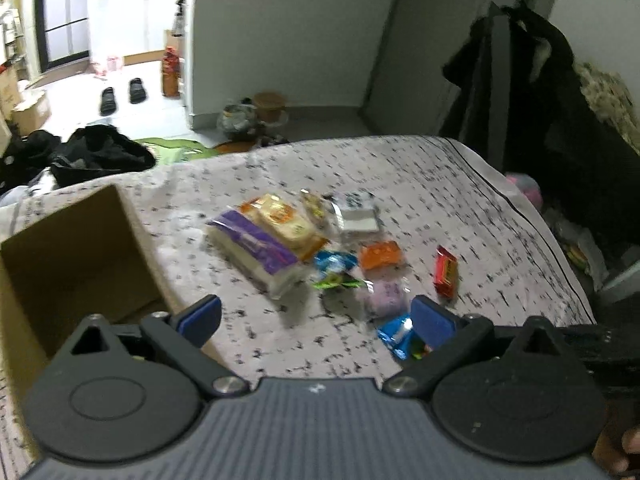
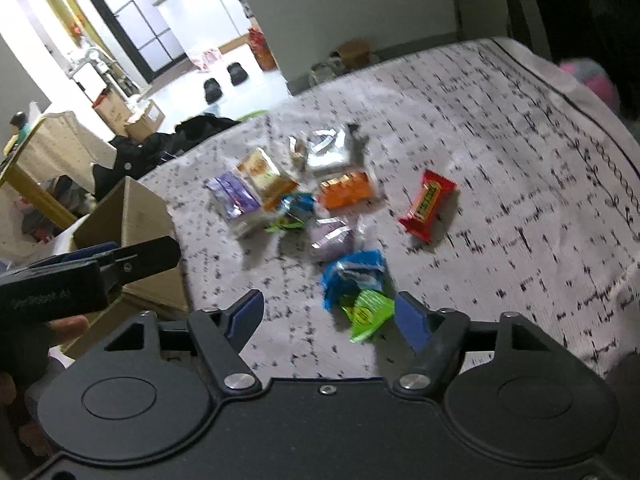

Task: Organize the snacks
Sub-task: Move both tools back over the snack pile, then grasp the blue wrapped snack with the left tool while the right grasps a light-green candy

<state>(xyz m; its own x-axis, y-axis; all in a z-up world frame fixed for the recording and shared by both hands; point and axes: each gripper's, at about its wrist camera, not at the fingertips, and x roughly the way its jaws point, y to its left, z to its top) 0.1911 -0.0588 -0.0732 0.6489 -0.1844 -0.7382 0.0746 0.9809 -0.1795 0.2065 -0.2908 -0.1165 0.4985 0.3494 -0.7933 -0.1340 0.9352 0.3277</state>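
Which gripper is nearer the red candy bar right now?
Right, as far as I can tell. The right gripper hovers open just short of the red candy bar; the left gripper sits open beside the cardboard box.

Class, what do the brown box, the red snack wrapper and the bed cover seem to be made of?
Brown box: likely corrugated cardboard, matte, with plain stiff walls.
Red snack wrapper: probably glossy plastic film; crimped ends, slight sheen.
Bed cover: seemingly woven fabric, matte, wrinkled, printed with dark marks.

Both wrist cameras are looking forward and down across the bed (image 1: 400,184), near its surface, sharing the snack pile (image 1: 320,248) and cardboard box (image 1: 80,248); the right view is sitting further right.
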